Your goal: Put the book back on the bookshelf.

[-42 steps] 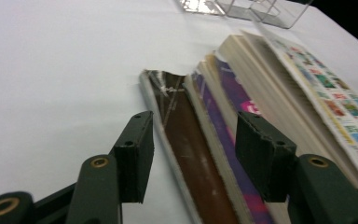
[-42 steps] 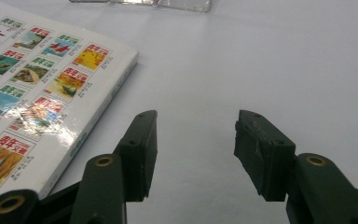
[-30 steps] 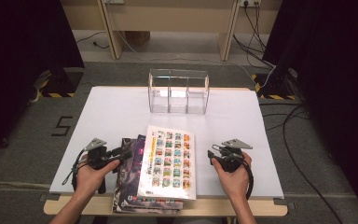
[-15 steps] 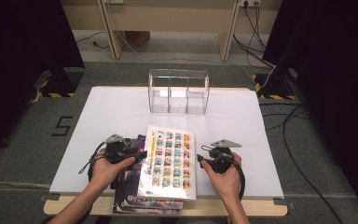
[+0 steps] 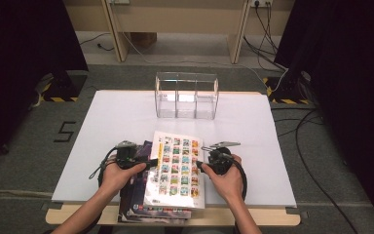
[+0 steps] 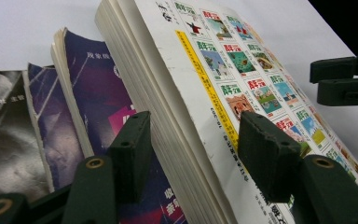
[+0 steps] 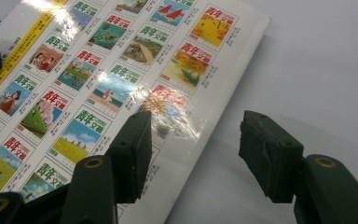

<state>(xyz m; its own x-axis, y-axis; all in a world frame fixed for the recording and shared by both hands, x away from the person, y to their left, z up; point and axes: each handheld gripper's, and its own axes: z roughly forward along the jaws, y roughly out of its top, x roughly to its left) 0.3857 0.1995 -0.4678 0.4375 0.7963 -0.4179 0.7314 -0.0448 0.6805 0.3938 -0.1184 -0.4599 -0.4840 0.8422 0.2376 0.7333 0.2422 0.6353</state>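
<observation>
The left gripper is wide open, and its jaws have just been opening more. In the left gripper view the thick edge of the top book stands between the two jaws, but the pads do not press on it. The right gripper is wide open too, and its jaws have also just been opening. In the right gripper view one jaw hangs over the book's corner and the other over the bare white bench. I cannot tell if that jaw touches the cover.

The top book is white with many small colour pictures in rows. It lies on a pile at the near edge of the bench, between the two hands. Under it are darker books. I can count a purple one and at least one dark grey one, but the pile is partly covered, so the full number is hard to tell.

One clear box with three parts stands farther back on the bench, well apart from the books.

The near end of the pile sticks out over the bench edge.
</observation>
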